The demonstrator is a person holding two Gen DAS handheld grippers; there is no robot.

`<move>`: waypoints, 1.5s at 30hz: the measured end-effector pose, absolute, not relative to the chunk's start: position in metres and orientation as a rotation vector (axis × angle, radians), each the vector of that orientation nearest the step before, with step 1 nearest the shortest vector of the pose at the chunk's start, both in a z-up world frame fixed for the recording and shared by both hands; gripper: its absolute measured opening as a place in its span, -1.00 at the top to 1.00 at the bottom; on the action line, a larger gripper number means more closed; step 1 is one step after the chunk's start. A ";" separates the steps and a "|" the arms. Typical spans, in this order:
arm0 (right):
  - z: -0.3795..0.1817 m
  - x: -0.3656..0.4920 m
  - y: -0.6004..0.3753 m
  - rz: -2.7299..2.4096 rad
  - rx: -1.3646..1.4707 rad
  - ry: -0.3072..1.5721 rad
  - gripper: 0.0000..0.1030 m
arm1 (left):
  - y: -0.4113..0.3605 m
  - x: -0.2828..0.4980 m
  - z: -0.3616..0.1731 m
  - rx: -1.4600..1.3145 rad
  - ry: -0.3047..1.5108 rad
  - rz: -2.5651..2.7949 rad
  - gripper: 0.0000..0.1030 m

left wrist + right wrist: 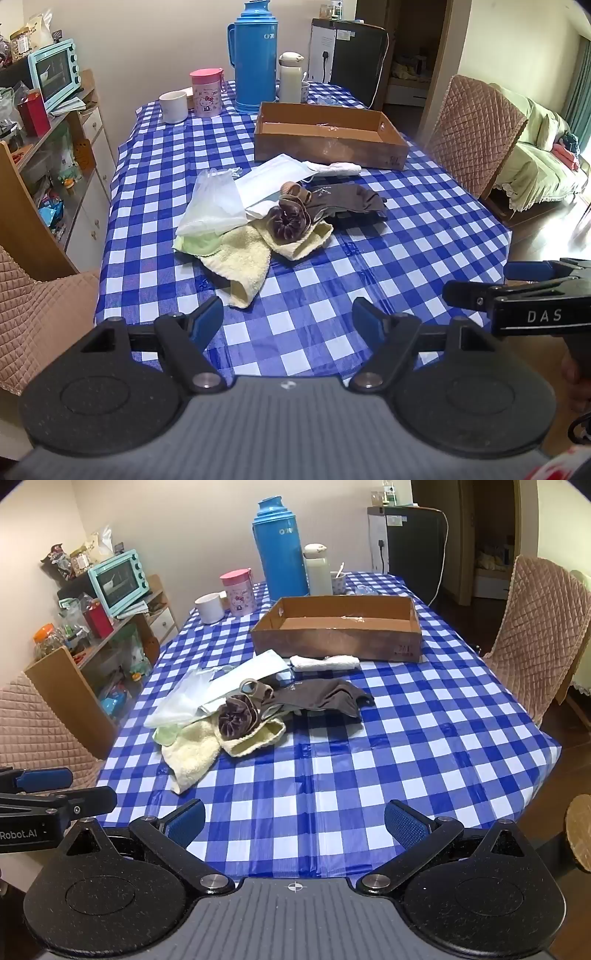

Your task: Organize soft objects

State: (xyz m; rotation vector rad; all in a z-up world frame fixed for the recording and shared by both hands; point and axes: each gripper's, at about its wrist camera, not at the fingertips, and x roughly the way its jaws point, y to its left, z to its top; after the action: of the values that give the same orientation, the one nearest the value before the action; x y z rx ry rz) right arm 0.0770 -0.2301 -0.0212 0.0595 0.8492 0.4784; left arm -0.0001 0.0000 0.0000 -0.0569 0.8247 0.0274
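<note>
A heap of soft things lies mid-table: a yellow towel (240,258) (192,753), a brown scrunchie (288,223) (236,716), a dark grey sock (351,203) (328,698), a white face mask (269,181) (243,675), a clear plastic bag (214,203) (177,701) and a white rolled cloth (340,168) (325,662). An empty cardboard box (325,147) (332,642) stands behind them. My left gripper (288,321) is open and empty near the table's front edge; it also shows in the right wrist view (70,788). My right gripper (295,823) is open and empty; it also shows in the left wrist view (476,282).
A blue thermos (255,55) (282,550), a white flask (290,77), a pink Hello Kitty cup (207,92) and a white mug (173,107) stand at the table's far end. Quilted chairs (476,136) (535,635) flank the table. A cluttered shelf (48,122) stands left.
</note>
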 end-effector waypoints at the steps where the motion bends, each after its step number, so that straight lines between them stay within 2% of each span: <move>1: -0.021 0.077 -0.230 0.479 0.059 0.851 -1.00 | 0.000 0.000 0.000 -0.056 0.826 0.028 -0.46; 45: -0.019 0.081 -0.229 0.479 0.061 0.850 -1.00 | 0.000 0.000 0.000 -0.052 0.831 0.029 -0.46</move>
State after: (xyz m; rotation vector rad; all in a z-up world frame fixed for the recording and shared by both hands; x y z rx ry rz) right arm 0.0805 -0.2288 -0.0194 0.0605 0.8498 0.4790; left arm 0.0001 -0.0002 -0.0001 -0.0521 0.8309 0.0288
